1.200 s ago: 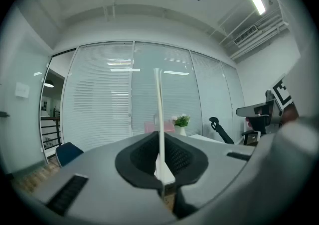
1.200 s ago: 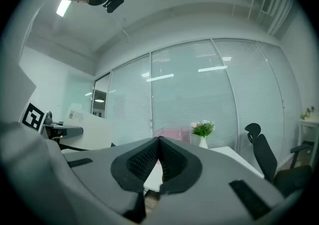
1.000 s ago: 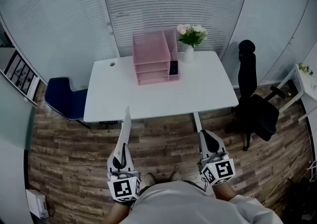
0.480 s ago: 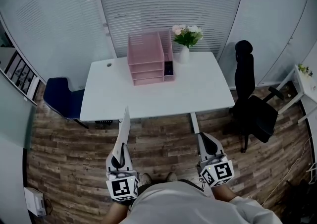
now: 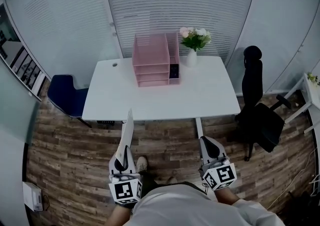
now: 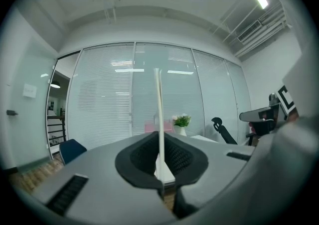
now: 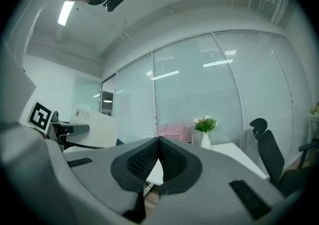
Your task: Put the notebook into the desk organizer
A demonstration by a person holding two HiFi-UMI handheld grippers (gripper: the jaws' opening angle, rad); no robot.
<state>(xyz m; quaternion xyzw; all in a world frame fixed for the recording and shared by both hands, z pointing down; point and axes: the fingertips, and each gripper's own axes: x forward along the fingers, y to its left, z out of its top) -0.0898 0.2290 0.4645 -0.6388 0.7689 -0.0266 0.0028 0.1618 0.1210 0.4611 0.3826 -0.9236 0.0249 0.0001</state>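
Head view: white rectangular desk (image 5: 200,97) stands against the blinds-covered glass wall, well ahead of the person. Pink mesh desk organizer (image 5: 151,57) with stacked trays sits at the desk's rear middle; a white vase of pink-and-white flowers (image 5: 193,45) stands just beside it on the right. Blue chair (image 5: 67,99) at the desk's left end, black office chair (image 5: 258,115) at its right, wood-plank floor (image 5: 65,165) below. Left gripper (image 5: 122,159) is held low near the person's body, over the floor; a thin white notebook (image 5: 128,129) stands edge-up out of its fingers and reaches toward the desk's front edge, well apart from the desk organizer. Right gripper (image 5: 209,146) is level with it, nothing showing in it. Left gripper view: the dark ribbed fingers (image 6: 142,157) are clamped on the notebook (image 6: 159,114), which is seen edge-on as a narrow upright white strip rising between them; the desk organizer and flowers show small behind it, far off. Right gripper view: the fingers (image 7: 172,158) are closed tip to tip with nothing between them; beyond them are the desk, the desk organizer (image 7: 172,130), the vase and the black office chair.
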